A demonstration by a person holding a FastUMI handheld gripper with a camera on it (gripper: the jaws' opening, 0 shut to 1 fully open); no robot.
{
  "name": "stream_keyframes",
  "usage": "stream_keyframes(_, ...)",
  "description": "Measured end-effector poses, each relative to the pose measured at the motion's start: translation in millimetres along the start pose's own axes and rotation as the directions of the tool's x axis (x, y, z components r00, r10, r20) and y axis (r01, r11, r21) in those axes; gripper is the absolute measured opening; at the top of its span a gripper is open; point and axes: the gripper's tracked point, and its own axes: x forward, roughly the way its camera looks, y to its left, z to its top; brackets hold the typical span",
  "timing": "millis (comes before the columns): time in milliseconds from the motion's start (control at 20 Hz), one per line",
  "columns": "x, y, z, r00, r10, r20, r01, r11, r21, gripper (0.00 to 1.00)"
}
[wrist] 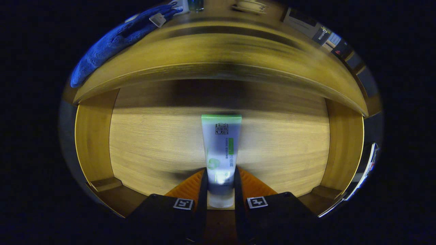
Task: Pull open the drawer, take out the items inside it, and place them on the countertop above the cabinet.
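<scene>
My gripper (220, 183) pinches the cap end of the tube (220, 149) between both fingers, over the open drawer (153, 143). Lift straight, squeeze gently, then clear the countertop (218, 51) edge beyond, right of the blue cloth (115, 41).

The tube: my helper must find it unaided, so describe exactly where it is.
Find the open wooden drawer under the countertop. The tube is over its bare floor, its lower end clamped between the gripper fingers. It is pale and translucent with a green flat end, unlike the blue cloth up on the countertop.

Gripper (220, 183) — square fiducial tags on dark mounts
</scene>
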Motion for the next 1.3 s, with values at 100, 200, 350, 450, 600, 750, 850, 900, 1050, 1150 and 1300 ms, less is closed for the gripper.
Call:
stream_keyframes(100,-24.4,7.6,3.3,1.000,0.012,0.013,-0.012,1.000,0.014,0.47)
stream_keyframes(200,-54.6,12.7,10.3,0.999,0.016,0.036,-0.017,1.000,0.022,0.45)
stream_keyframes(350,-56.4,13.0,5.3,0.997,0.014,0.070,-0.017,0.999,0.033,0.44)
stream_keyframes(450,-72.3,16.5,9.4,0.996,0.008,0.094,-0.012,0.999,0.040,0.43)
stream_keyframes(600,-84.7,13.3,15.0,0.992,-0.001,0.124,-0.006,0.999,0.053,0.43)
stream_keyframes(750,-121.7,6.3,20.6,0.987,-0.002,0.160,-0.007,0.999,0.052,0.43)
stream_keyframes(850,-144.0,3.0,31.7,0.982,-0.007,0.188,0.000,0.999,0.037,0.43)
stream_keyframes(900,-152.4,0.7,40.2,0.978,-0.014,0.207,0.007,0.999,0.034,0.43)
stream_keyframes(1050,-171.6,-3.6,68.1,0.968,-0.019,0.250,0.011,0.999,0.036,0.43)
stream_keyframes(1150,-177.7,-4.4,90.3,0.961,-0.018,0.275,0.005,0.999,0.049,0.43)
stream_keyframes(1300,-180.4,-8.9,124.1,0.955,-0.024,0.297,0.005,0.998,0.065,0.43)
